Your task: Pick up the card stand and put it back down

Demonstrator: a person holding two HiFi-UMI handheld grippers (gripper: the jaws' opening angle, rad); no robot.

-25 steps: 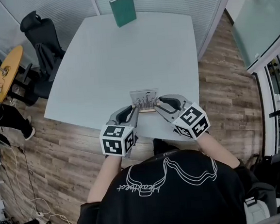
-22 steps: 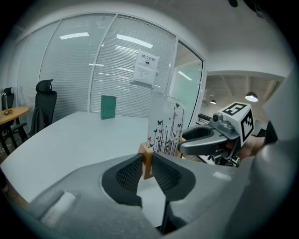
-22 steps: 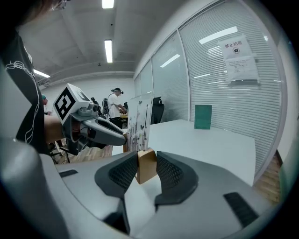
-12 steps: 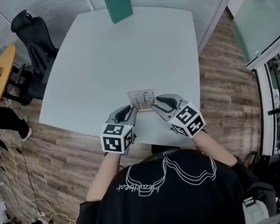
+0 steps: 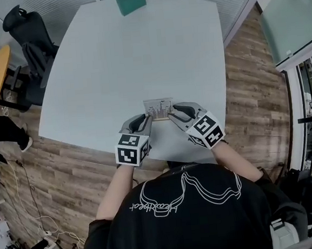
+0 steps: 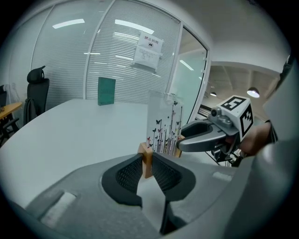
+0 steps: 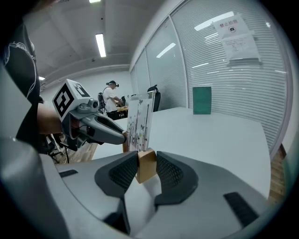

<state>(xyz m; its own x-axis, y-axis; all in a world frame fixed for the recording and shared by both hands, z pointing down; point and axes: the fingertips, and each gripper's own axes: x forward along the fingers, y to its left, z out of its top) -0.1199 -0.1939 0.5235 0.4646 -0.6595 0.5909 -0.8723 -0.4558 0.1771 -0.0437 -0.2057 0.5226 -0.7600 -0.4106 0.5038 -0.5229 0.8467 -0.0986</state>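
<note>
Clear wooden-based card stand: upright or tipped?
Upright: clear panel rises vertically from wooden base, left gripper and right gripper clamping its ends.

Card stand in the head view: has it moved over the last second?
Yes. While the table has grown in view, the card stand has not, so it seems to have sunk toward the table.

Paper notice (image 6: 147, 48) on the glass wall (image 6: 117, 65), print too small to read, cursive shirt lettering (image 5: 152, 208) illegible
</note>
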